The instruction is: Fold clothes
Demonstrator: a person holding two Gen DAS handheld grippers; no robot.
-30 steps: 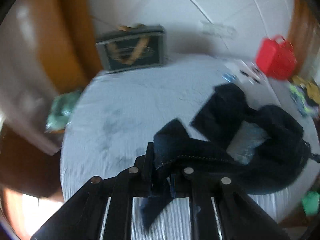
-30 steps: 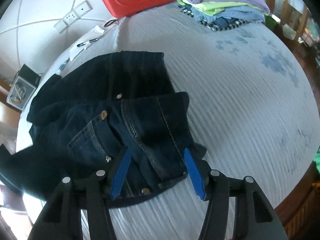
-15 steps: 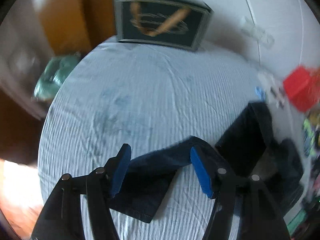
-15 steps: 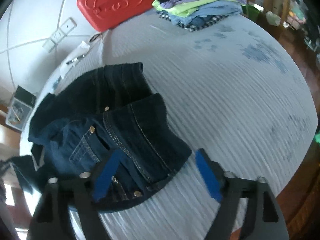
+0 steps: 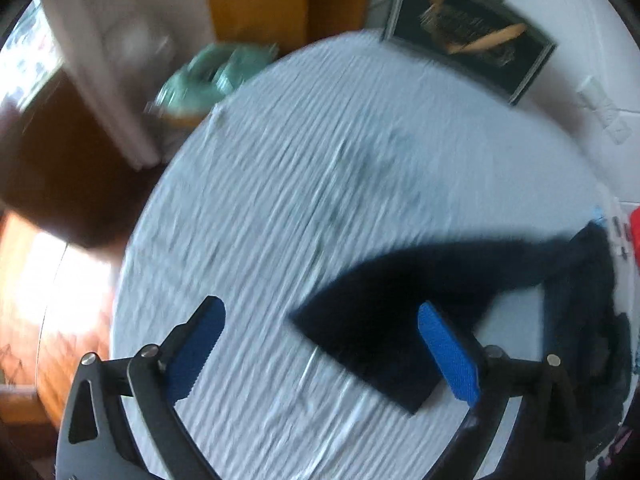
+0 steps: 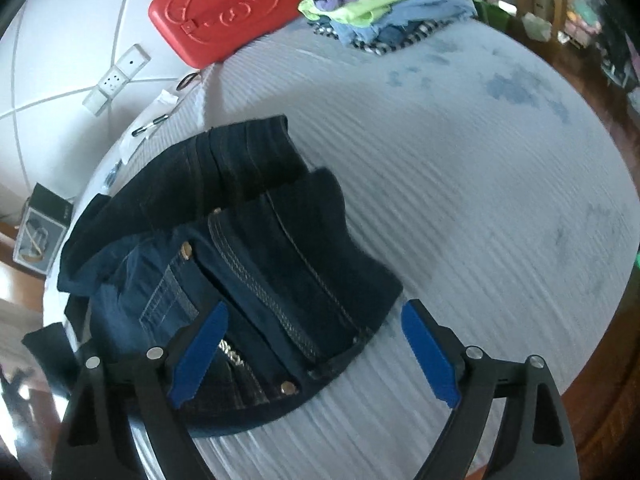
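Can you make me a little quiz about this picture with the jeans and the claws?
1. True or false: the right claw is squeezing the jeans.
2. What sits closest to the red case? A) the stack of folded clothes B) the picture frame C) the right claw
3. Fill in: the trouser leg by the left claw lies flat on the ____ bed cover.

Key: 1 false, both claws are open. 2 A. 3 white.
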